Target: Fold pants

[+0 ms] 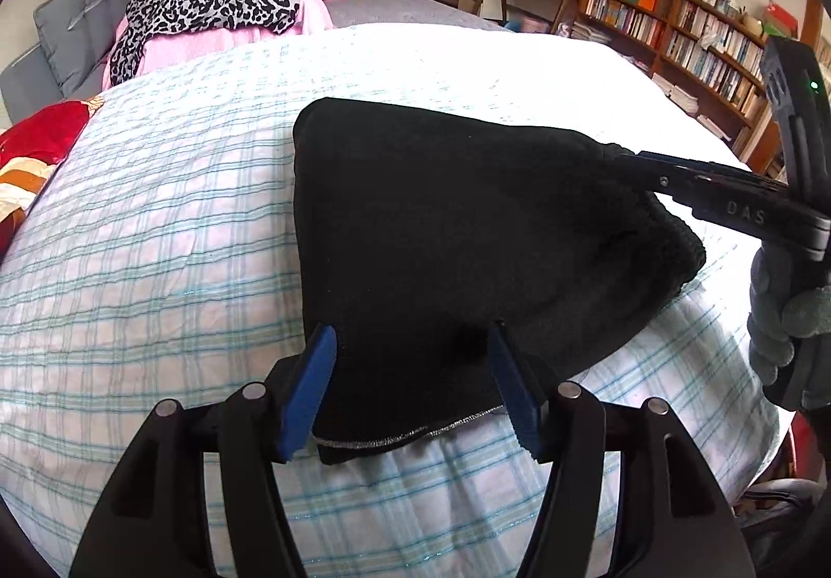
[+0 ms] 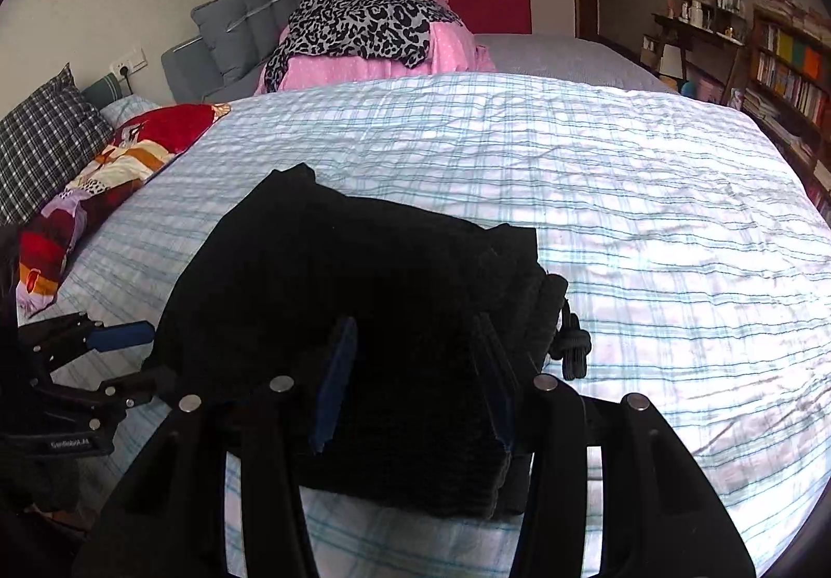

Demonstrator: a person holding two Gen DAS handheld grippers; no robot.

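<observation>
The black pants (image 1: 457, 235) lie folded into a compact bundle on the checked bedsheet (image 1: 156, 240). My left gripper (image 1: 413, 344) stands open, its blue pads either side of the hemmed end of the pants. My right gripper (image 2: 415, 334) straddles the ribbed waistband end of the pants (image 2: 363, 297), with the thick fabric filling the gap between its pads. The right gripper also shows in the left wrist view (image 1: 623, 157), its tips at the waistband. The left gripper shows at the left of the right wrist view (image 2: 140, 354), open at the pants' edge.
A pile of leopard-print and pink clothes (image 2: 363, 38) lies at the far side of the bed. A red patterned quilt (image 2: 104, 183) and checked pillow (image 2: 41, 147) lie at the left. Bookshelves (image 1: 691, 43) stand beyond the bed's right edge.
</observation>
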